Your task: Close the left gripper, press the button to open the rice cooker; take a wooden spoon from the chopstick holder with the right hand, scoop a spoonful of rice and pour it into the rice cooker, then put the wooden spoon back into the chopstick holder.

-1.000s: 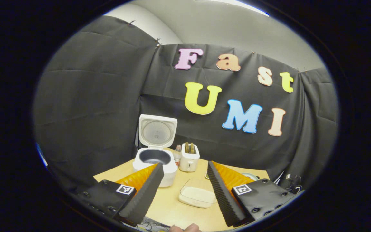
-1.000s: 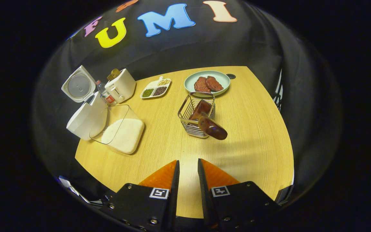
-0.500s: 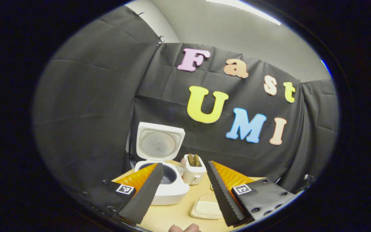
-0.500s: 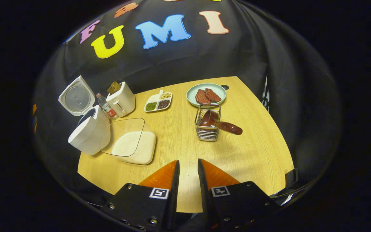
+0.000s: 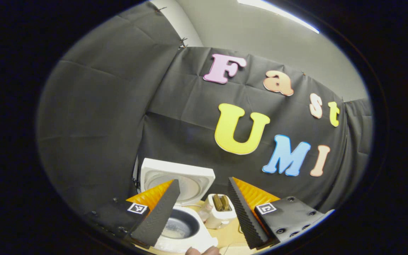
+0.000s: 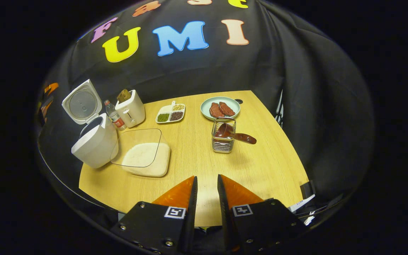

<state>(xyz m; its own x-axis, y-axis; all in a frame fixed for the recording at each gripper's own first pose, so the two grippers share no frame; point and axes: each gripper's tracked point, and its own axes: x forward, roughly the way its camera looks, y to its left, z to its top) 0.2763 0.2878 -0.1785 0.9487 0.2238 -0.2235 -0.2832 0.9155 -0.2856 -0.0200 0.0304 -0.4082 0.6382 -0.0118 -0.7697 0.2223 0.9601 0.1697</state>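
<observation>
Wooden spoon (image 6: 233,134) is seen lodged in the wire chopstick holder (image 6: 223,141), bowl end inside the basket, handle jutting out over the rim toward the right. The holder stands on the table (image 6: 260,166), just in front of a plate of meat (image 6: 220,108).

Rice cooker (image 6: 94,140) is placed at the table's left edge, lid (image 6: 81,102) raised; in the left gripper view a little rice is visible in the inner pot (image 5: 180,226). The clear rice container (image 6: 143,156) is set just beside the cooker, a toaster (image 6: 130,108) and a small bottle (image 6: 113,115) behind it.

Right gripper (image 6: 207,184) is held above the near table edge, well apart from the holder, fingers nearly together with a narrow gap and nothing between them. Left gripper (image 5: 204,203) is held over the cooker, fingers spread apart, empty.

Judgement: every step reads as done, spoon returned; the last step is taken as complete. No further grasp appears to be called for; only both grippers kept clear of the table.
</observation>
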